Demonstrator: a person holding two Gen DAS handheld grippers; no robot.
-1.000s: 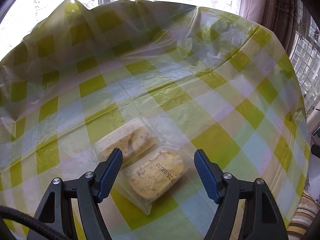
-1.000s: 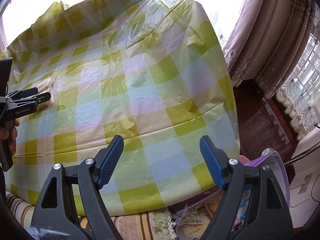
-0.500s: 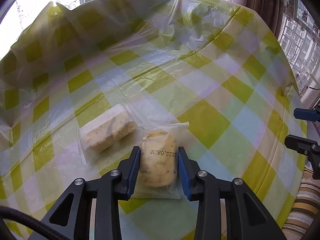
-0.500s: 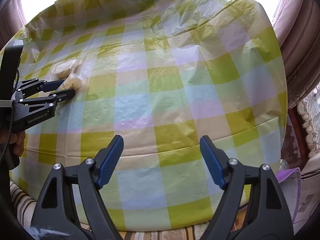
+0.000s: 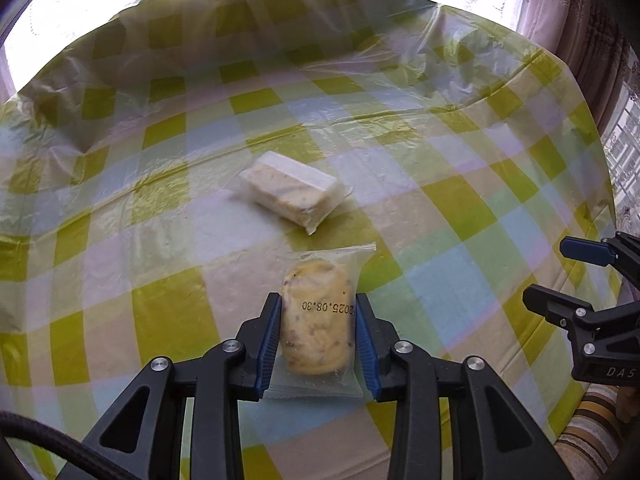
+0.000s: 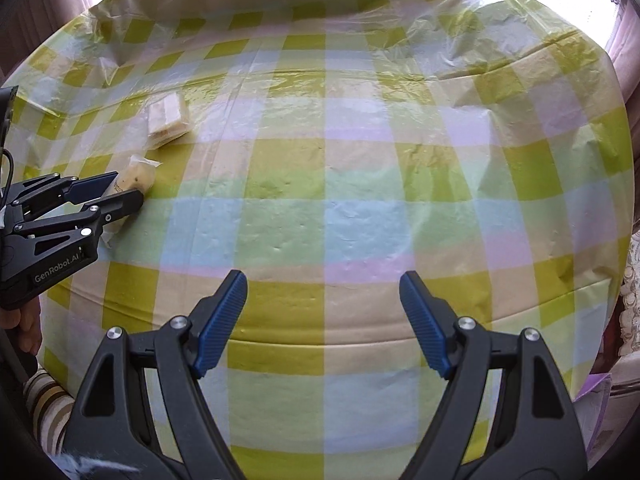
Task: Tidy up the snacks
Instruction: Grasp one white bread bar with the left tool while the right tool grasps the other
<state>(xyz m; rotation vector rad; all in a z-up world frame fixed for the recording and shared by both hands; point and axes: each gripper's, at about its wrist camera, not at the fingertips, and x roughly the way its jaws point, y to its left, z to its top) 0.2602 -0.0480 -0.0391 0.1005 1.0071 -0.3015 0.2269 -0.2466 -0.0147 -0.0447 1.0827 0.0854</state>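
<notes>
My left gripper point(image 5: 318, 308) is shut on a round yellow pastry in a clear wrapper point(image 5: 318, 328), stamped with a date, at the table's near side. It also shows at the left of the right wrist view point(image 6: 138, 178), between the left gripper's fingers point(image 6: 120, 200). A rectangular pale cake in a clear wrapper point(image 5: 294, 194) lies on the table just beyond it, apart from it, and shows in the right wrist view point(image 6: 168, 120). My right gripper point(image 6: 324, 312) is open and empty over the table's front edge, and shows at the right of the left wrist view point(image 5: 576, 280).
The table is covered with a crinkled yellow, blue and white checked plastic cloth point(image 6: 360, 184). Pink curtains point(image 5: 592, 20) hang behind on the right. A striped cushion point(image 5: 588, 432) lies below the table's front edge.
My left gripper closed on the round pastry and drew it away from the rectangular cake. My right gripper swung left to face the table, staying open.
</notes>
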